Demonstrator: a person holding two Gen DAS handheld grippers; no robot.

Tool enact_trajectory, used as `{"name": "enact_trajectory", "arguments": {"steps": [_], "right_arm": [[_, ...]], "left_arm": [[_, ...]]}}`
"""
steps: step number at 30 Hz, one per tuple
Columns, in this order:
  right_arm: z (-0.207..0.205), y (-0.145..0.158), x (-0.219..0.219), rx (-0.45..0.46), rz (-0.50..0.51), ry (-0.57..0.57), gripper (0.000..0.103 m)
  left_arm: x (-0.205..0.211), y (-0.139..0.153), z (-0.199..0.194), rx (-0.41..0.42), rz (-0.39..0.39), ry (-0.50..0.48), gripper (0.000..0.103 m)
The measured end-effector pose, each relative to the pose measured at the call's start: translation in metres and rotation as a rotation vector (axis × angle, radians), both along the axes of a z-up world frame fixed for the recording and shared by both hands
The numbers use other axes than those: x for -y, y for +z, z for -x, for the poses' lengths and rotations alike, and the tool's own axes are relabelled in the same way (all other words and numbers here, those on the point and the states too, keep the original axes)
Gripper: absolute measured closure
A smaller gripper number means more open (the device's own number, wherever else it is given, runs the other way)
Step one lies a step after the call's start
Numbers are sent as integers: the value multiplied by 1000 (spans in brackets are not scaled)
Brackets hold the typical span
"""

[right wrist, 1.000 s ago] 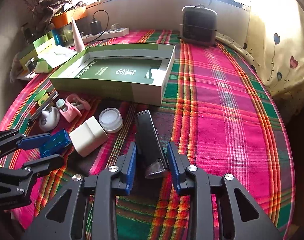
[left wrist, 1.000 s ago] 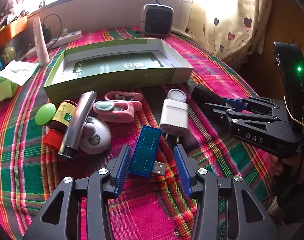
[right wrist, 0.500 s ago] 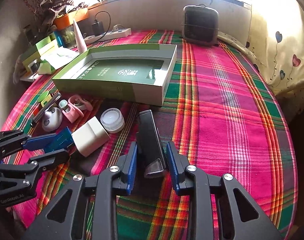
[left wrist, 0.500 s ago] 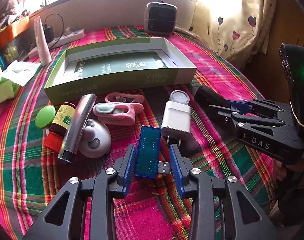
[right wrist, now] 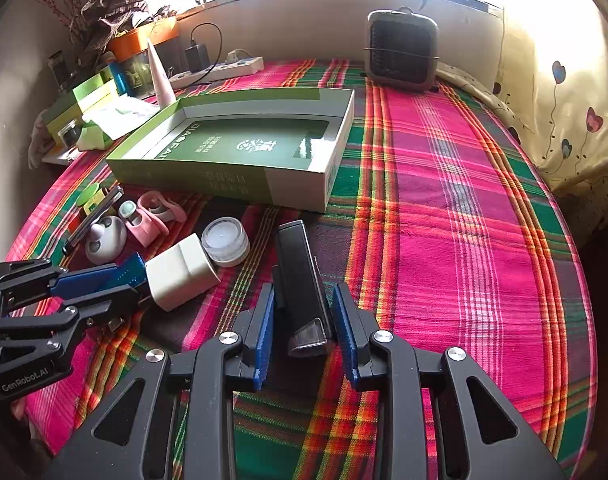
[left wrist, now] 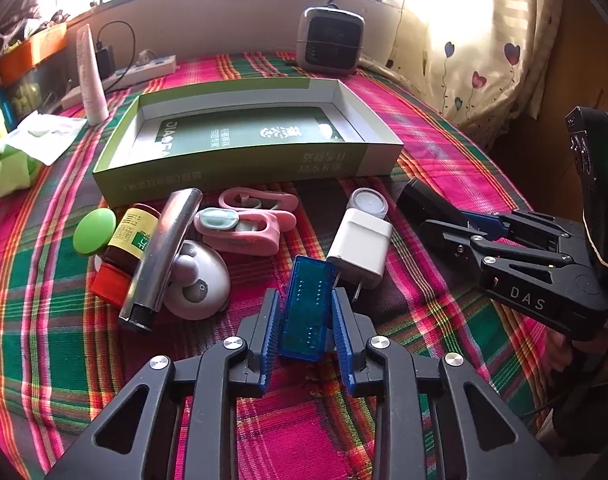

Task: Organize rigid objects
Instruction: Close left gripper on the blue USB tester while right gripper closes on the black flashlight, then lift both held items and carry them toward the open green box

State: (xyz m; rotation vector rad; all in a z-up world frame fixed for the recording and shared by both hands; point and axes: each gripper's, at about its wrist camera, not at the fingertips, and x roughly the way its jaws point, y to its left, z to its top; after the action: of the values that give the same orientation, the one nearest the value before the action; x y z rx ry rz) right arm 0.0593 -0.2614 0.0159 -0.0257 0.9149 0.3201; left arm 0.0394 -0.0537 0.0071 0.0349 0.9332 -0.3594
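A plaid woven cloth point(left wrist: 444, 128) covered the surface. At upper centre lay a shallow green cardboard box point(left wrist: 240, 178), open-topped. The right gripper point(right wrist: 302, 320) pinched a slim, glossy black rectangular device point(right wrist: 300, 272) at lower centre of its view. The left gripper point(left wrist: 306, 328), its jaws having just been closing, pressed ribbed blue pads point(left wrist: 270, 332) against a translucent blue plastic USB stick point(left wrist: 306, 312), just beside a white matte charger block point(left wrist: 360, 246).

The plaid-covered table point(right wrist: 444, 208) bears a green box point(right wrist: 208, 178) and small clutter.
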Motion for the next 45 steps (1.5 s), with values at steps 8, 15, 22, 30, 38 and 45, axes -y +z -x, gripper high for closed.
{"name": "enact_trajectory", "arguments": {"steps": [8, 15, 22, 30, 38, 45], "right_arm": [[0, 0, 0, 1, 2, 1, 73], [3, 0, 0, 2, -3, 1, 78], [6, 1, -2, 0, -15, 9, 78], [9, 7, -2, 15, -26, 9, 78], [11, 7, -3, 15, -31, 7, 78], [11, 7, -3, 13, -33, 5, 78]], "left_arm": [[-2, 0, -1, -3, 13, 6, 79], [-6, 1, 0, -8, 24, 20, 80], [-8, 2, 0, -7, 26, 25, 80], [-10, 3, 1, -4, 21, 32, 82], [-8, 3, 3, -5, 4, 32, 82], [-4, 1, 0, -8, -34, 36, 81]]}}
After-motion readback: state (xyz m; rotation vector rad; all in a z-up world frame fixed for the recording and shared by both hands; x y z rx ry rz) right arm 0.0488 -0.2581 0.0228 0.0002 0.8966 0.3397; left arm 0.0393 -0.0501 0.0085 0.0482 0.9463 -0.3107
